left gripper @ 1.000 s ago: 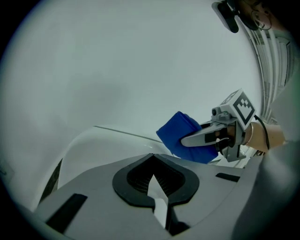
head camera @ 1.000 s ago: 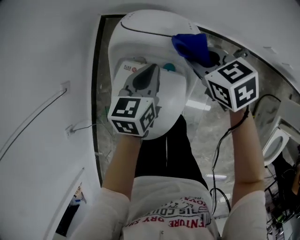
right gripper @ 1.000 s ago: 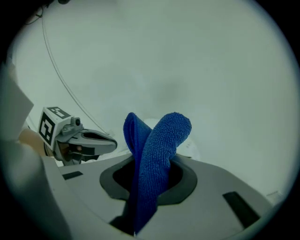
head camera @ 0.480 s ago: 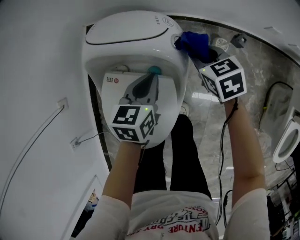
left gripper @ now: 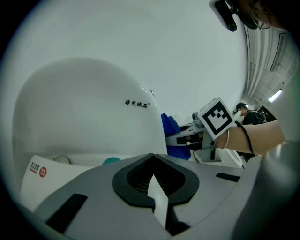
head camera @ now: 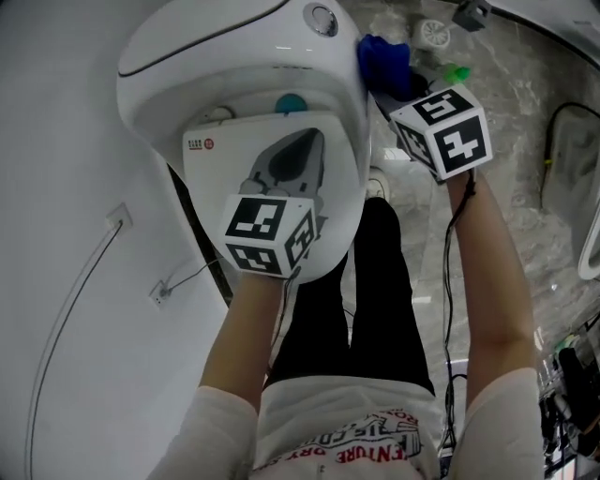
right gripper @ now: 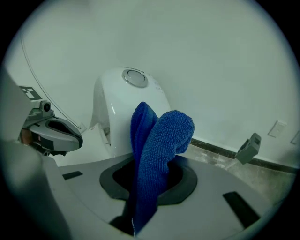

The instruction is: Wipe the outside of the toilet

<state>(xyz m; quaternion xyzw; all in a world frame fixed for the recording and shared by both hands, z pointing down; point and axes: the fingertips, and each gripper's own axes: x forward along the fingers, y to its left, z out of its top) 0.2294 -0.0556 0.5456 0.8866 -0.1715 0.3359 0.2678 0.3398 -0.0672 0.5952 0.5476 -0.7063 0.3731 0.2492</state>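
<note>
beside the toilet (head camera: 187, 75) the floor is cluttered: a round drain (head camera: 434, 33), a grey fitting (head camera: 473, 11) and a green thing (head camera: 457, 72) lie just past the blue cloth (head camera: 384, 58). a teal thing (head camera: 291, 102) sits between the tank and the lid (head camera: 225, 169), which bears a red label (head camera: 208, 143). the left gripper (head camera: 302, 150) is over that lid, jaws pressed together. only a thin white sliver shows in the slit, and we cannot tell what it is. the right gripper (head camera: 387, 92) pinches the cloth, which stands at the toilet's right flank near the flush button (head camera: 322, 16); whether it touches we cannot tell. a cable (head camera: 446, 281) runs along the right arm. the floor (head camera: 525, 94) is grey marble. the wall (head camera: 66, 112) is white, with a thin cord (head camera: 66, 319) and two small plates on it. another white fixture (head camera: 589, 253) shows at the right edge.
</note>
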